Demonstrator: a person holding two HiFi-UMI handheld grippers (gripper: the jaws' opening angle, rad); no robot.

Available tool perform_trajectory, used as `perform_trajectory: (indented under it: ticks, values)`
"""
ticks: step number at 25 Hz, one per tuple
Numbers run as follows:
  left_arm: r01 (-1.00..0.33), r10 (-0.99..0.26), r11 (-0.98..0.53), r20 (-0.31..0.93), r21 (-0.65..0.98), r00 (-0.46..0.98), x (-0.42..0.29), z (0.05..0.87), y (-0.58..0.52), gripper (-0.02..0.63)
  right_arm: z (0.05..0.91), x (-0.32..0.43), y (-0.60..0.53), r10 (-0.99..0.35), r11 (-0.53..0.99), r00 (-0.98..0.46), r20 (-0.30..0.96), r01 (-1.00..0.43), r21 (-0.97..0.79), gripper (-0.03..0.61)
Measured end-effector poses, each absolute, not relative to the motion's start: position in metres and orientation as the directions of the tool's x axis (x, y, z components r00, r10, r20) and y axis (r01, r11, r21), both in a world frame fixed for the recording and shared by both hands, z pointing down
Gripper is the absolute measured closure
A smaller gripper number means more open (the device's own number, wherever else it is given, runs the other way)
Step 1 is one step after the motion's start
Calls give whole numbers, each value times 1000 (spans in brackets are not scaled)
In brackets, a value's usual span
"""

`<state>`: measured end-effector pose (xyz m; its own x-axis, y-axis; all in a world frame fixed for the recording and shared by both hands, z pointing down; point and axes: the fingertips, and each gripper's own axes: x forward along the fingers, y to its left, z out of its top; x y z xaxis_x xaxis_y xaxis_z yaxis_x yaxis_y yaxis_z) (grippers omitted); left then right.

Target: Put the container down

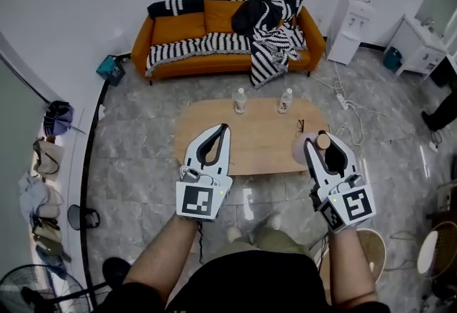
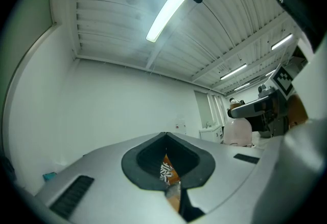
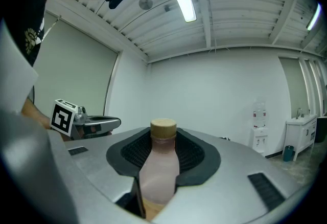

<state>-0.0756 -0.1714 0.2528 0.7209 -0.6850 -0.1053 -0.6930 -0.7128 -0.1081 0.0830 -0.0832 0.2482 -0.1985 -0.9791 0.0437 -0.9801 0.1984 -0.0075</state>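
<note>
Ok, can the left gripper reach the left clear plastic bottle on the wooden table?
Probably yes: the left gripper, shut and empty, has nothing between it and the clear plastic bottle.

- Worktop (image 1: 250, 141): low, oval, light wood top; stands on the floor (image 1: 136, 161), near side facing the person.
- Left bottle (image 1: 240, 100): clear, white cap, upright on the far edge of the worktop.
- Right bottle (image 1: 285, 101): same kind, upright on the far edge, apart from the left bottle.
- Glasses (image 1: 300, 125): dark frame, lying on the worktop near its right end, nearer the person than the right bottle.
- Floor: glossy grey marbled tiles; carries an orange sofa (image 1: 214, 43) beyond the worktop and a white cable (image 1: 351, 113) to its right.
</note>
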Motion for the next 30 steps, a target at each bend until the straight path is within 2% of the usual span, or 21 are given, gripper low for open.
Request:
perform_trajectory:
  ticks: [20,30]
  values:
    - [-740,-733,-664,-104,-104,672,-1,257,-262,600,267,162,-183,-960,273,-272,70,-962,2,426]
    - [-763,-763,-638,-49,-104,644,22,278,-298,600,277,187,-224,-949,307,-308,62,-951,-17,426]
